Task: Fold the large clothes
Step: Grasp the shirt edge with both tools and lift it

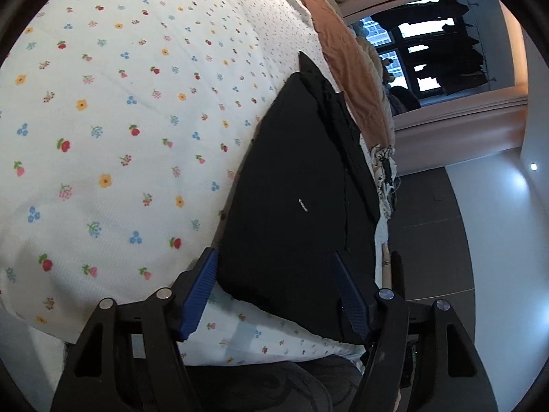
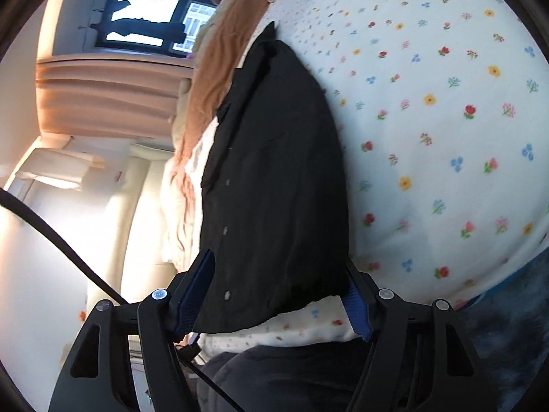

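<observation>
Blue ribbed pads of the left gripper [image 1: 277, 297] stood spread either side of a near corner of the black garment [image 1: 302, 185], apparently pinching a thick folded edge, though hard to be sure; same with the right gripper [image 2: 278, 293] at the other near corner, beside a row of snaps. Lay folded long and narrow on the floral bedsheet [image 1: 103, 120], close to the bed's edge. Judged soft and limp, fairly heavy for cloth, layers prone to sliding apart. Best taken at doubled corners, all layers together. Beyond, an orange blanket [image 1: 343, 44] and a window [image 1: 415, 55]
</observation>
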Action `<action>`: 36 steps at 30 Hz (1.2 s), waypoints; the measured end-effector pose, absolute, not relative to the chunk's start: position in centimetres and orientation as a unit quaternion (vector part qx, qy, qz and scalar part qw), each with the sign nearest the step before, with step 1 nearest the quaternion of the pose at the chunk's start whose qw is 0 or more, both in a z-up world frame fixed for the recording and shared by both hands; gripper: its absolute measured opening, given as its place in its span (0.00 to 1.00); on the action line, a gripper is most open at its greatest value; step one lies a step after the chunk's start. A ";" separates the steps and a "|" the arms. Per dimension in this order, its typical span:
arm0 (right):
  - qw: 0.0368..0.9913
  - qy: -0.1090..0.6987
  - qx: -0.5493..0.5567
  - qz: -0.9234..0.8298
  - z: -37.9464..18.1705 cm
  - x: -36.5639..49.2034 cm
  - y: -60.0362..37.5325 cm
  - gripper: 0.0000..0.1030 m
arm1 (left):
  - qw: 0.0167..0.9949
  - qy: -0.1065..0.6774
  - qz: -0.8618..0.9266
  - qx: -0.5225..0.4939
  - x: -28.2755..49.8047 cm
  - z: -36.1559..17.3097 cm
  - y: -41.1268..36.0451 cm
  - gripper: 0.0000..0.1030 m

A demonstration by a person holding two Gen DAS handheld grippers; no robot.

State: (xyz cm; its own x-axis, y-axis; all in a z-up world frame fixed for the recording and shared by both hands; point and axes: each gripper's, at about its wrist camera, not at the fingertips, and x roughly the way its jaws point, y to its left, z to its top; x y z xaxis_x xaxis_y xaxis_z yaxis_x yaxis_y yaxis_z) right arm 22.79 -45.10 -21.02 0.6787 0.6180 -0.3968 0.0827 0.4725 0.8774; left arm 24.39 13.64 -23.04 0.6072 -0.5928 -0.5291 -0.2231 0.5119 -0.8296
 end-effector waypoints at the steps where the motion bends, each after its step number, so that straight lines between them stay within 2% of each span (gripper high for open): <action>1: 0.780 0.362 0.480 0.171 -21.1 22.8 -45.1 0.66 | 0.758 0.423 -0.124 -0.481 24.4 -22.9 13.7 0.66; 10: 0.809 0.390 0.422 0.120 -20.4 23.8 -43.9 0.66 | 0.782 0.478 -0.056 -0.396 25.8 -22.9 11.9 0.66; 17: 0.792 0.366 0.463 0.152 -19.6 24.1 -43.6 0.66 | 0.746 0.474 -0.115 -0.453 27.8 -23.7 11.0 0.66; 21: 0.799 0.346 0.462 0.171 -18.9 23.2 -44.4 0.66 | 0.752 0.429 -0.166 -0.473 27.2 -22.0 11.2 0.66; 27: 0.793 0.384 0.452 0.138 -20.4 23.9 -43.4 0.66 | 0.749 0.474 -0.103 -0.452 27.9 -23.9 10.5 0.66; 29: 0.797 0.383 0.448 0.135 -19.8 24.4 -43.1 0.66 | 0.756 0.473 -0.093 -0.443 28.2 -24.0 10.1 0.63; 34: 0.806 0.388 0.432 0.116 -18.3 25.7 -41.8 0.66 | 0.765 0.472 -0.079 -0.430 30.0 -23.7 9.4 0.62; 36: 0.808 0.386 0.430 0.113 -18.1 26.2 -41.2 0.51 | 0.766 0.472 -0.080 -0.429 30.9 -23.8 9.2 0.56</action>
State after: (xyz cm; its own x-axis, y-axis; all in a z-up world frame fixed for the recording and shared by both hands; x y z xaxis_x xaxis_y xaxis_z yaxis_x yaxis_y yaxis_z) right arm 26.25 -41.21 -18.13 0.6764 0.5145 -0.5271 0.1492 0.6051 0.7820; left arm 30.91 9.15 -23.84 0.5415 -0.5273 -0.6548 -0.2832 0.6190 -0.7326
